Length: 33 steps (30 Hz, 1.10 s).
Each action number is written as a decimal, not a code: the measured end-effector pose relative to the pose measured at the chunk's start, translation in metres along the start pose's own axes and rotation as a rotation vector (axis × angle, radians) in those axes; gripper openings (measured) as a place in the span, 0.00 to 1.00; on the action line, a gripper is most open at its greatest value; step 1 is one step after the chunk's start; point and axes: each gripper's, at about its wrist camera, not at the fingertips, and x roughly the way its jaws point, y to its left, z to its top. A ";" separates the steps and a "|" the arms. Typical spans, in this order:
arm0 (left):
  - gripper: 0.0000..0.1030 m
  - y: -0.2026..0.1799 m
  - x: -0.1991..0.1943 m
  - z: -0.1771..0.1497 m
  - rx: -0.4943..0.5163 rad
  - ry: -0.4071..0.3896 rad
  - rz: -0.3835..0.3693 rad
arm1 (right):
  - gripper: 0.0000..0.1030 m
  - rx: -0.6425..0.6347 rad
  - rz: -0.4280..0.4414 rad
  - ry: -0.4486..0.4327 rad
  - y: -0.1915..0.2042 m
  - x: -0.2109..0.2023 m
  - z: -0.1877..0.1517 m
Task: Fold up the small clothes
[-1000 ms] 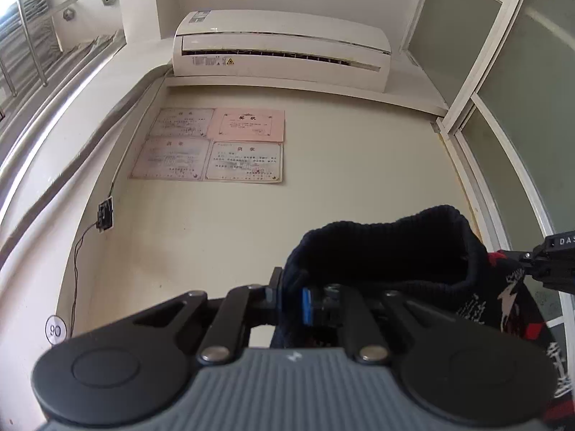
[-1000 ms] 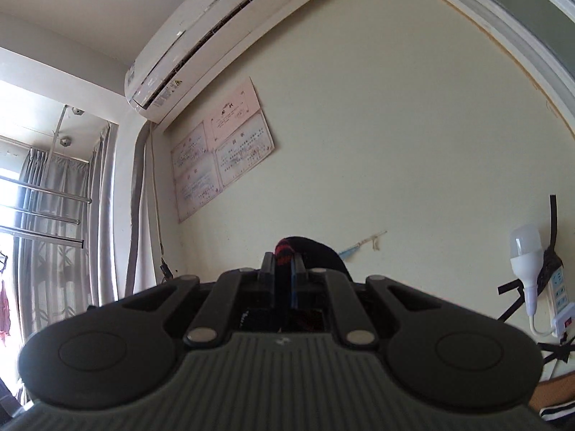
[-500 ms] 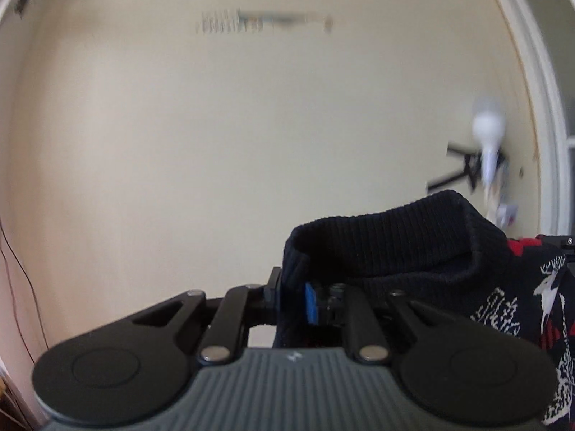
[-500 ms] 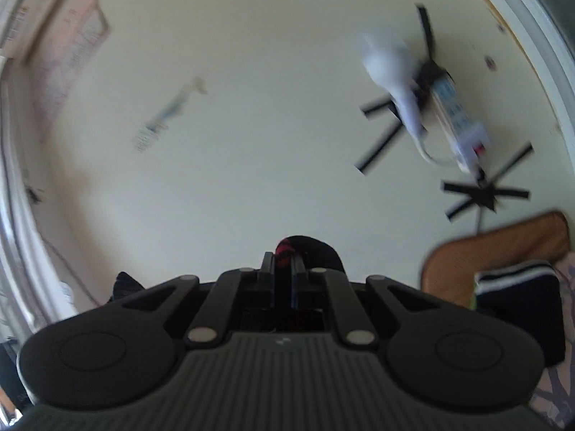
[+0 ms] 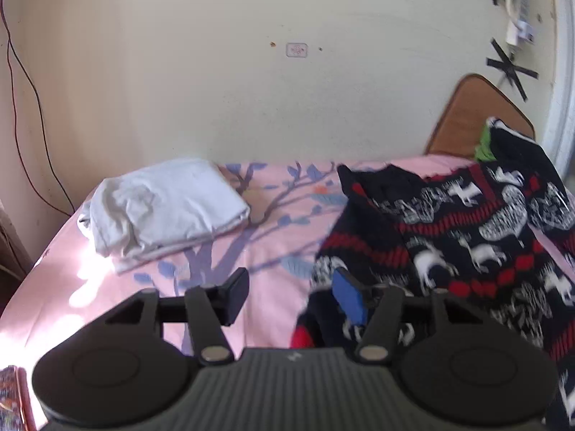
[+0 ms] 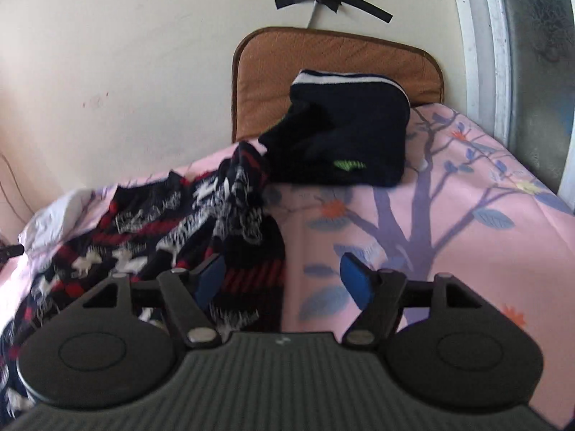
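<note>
A dark knitted sweater (image 5: 449, 244) with red stripes and white deer lies crumpled on the pink bed sheet (image 5: 280, 237). It also shows in the right wrist view (image 6: 172, 230). My left gripper (image 5: 291, 298) is open and empty, just above the sheet at the sweater's left edge. My right gripper (image 6: 284, 280) is open and empty at the sweater's right edge, its left finger over the fabric.
A folded white garment (image 5: 161, 208) lies at the back left of the bed. A folded dark garment (image 6: 345, 140) lies at the back right against a brown cushion (image 6: 323, 57). The wall runs behind the bed, with a window frame (image 6: 485, 36) at the right.
Both grippers held the sweater up towards the wall, shut on it. They have swung down to the bed and opened, and the sweater now lies on the sheet.
</note>
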 end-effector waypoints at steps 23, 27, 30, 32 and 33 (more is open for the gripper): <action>0.12 0.078 0.006 -0.026 -0.480 0.003 0.249 | 0.43 -0.136 -0.287 -0.237 0.010 -0.037 -0.013; 0.12 0.087 0.013 -0.020 -0.501 0.000 0.242 | 0.43 -0.140 -0.011 -0.157 0.061 -0.004 -0.001; 0.12 0.086 0.016 -0.012 -0.485 -0.017 0.243 | 0.43 -0.087 0.279 -0.026 0.113 0.039 0.027; 0.12 0.088 0.013 -0.009 -0.506 -0.034 0.227 | 0.43 -0.084 0.435 0.080 0.162 0.080 0.043; 0.12 0.091 0.012 -0.009 -0.518 -0.040 0.216 | 0.43 -0.079 0.456 0.125 0.183 0.101 0.048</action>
